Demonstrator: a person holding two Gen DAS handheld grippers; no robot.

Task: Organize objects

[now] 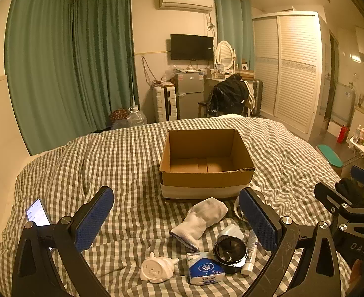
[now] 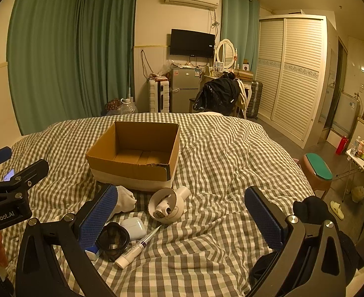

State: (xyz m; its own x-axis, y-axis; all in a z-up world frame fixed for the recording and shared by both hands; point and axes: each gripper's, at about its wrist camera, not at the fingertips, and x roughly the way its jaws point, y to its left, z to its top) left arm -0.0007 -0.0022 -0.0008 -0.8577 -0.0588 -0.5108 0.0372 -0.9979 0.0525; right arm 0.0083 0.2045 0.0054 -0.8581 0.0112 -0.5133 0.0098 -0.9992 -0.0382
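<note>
Plainly nothing is packed yet; the cardboard box [image 1: 204,163] sits open on the checked quilt [image 1: 122,153] with its floor bare, and the loose things lie in a huddle just in front of it. My left gripper [image 1: 177,220] hangs above that huddle with its blue pads spread wide and nothing between them; my right gripper [image 2: 182,220] is spread just as wide, also holding nothing, and hovers further to the right over bare quilt.

The white sock [image 1: 199,219] lies nearest the box, almost centred between my left pads, so I judge it the sensible first pick; it is soft and will bunch, so I should come straight down over its thick middle and close firmly before lifting; pinching only the cuff would likely let it dangle and drag. Beside it sit the earbud case [image 1: 231,231], the black round lens [image 1: 230,250], the tissue pack [image 1: 204,268], the small tube [image 1: 251,252] and a white figurine [image 1: 157,267], all close together; I must not sweep them about as I descend. The white cup [image 2: 165,204] lies tipped on its side near the box corner with something tucked inside; that suits my right gripper. A lit phone [image 1: 38,212] lies well apart at the left.
</note>
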